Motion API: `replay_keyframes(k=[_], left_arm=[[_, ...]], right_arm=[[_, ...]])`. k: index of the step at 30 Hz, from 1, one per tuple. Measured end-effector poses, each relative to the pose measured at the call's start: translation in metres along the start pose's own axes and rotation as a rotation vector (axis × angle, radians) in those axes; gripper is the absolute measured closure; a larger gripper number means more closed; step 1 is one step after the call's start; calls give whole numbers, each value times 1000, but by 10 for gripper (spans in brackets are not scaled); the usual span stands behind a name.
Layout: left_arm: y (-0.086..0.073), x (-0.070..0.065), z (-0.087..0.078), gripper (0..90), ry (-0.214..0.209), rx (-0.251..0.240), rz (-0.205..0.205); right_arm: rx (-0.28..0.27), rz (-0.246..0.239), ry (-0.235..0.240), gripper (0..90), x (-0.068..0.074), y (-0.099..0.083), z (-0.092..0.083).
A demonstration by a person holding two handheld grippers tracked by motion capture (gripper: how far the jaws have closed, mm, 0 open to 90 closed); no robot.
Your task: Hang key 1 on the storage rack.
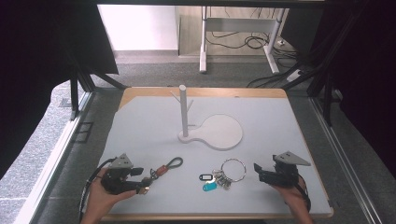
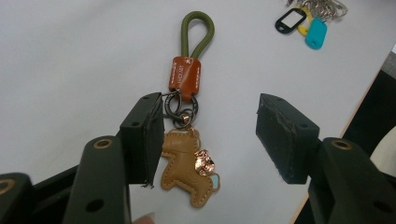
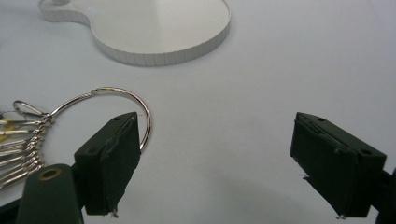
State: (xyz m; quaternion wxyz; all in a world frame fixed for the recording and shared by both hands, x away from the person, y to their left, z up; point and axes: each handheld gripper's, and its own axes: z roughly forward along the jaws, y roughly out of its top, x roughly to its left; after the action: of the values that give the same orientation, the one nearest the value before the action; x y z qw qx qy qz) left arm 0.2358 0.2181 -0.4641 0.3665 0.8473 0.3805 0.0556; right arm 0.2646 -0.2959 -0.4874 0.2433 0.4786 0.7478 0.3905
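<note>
My left jaws: spread wide, gripping nothing; my left gripper (image 2: 205, 135) sits low over the table, and the horse charm lies between the two pads, close against the left-hand one in the left gripper view.
Horse charm (image 2: 189, 169): tan leather, flat on the table, with a small copper-coloured disc on it; it hangs from dark metal rings at its top.
Keychain strap (image 2: 186, 74): an orange-brown leather tab joins the rings to an olive cord loop (image 2: 198, 29), which runs straight away from my left jaws.
My right jaws: also spread wide and holding nothing; my right gripper (image 3: 215, 163) hovers low, bare table between its pads.
Large key ring (image 3: 122, 103): silver wire, lying flat; its near arc passes just behind the left-hand pad in the right gripper view. I cannot tell whether it touches the pad.
Keys and clips (image 3: 18, 140): bunched on the ring's far-left side in the right gripper view.
Tags: a black-framed tag (image 1: 205, 177) and a teal tag (image 1: 209, 186) lie beside the bunch, between my two grippers in the high view.
Stand: a white post (image 1: 183, 109) with small side pegs rises from a flat white base (image 1: 224, 131) with a round lobe, beyond the key ring, mid-table.
My hands: left hand (image 1: 100, 196) and right hand (image 1: 294, 193) each hold a gripper near the table's near edge.
Table (image 1: 140, 121): pale grey top with a wooden rim.
</note>
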Motion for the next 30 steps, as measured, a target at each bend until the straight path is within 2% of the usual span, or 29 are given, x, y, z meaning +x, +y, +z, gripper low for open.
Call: replay_keyframes(k=[3, 8, 16, 19, 26, 30], left_arm=[[0, -1, 2, 426, -3, 10, -2], [1, 0, 6, 425, -2, 24, 6], [1, -1, 7, 424, -7, 26, 5], [0, -1, 4, 424, 1, 25, 3], [0, -2, 1, 424, 1, 14, -3], [1, -4, 3, 424, 1, 18, 1]], right_arm=[[-8, 2, 4, 171, -6, -4, -5], [-9, 35, -4, 184, -16, -11, -13], [5, 30, 17, 228, -16, -15, -11], [18, 29, 39, 261, -17, -15, -9], [21, -3, 52, 268, -12, -12, -9], [16, 18, 52, 268, -16, -12, -11]])
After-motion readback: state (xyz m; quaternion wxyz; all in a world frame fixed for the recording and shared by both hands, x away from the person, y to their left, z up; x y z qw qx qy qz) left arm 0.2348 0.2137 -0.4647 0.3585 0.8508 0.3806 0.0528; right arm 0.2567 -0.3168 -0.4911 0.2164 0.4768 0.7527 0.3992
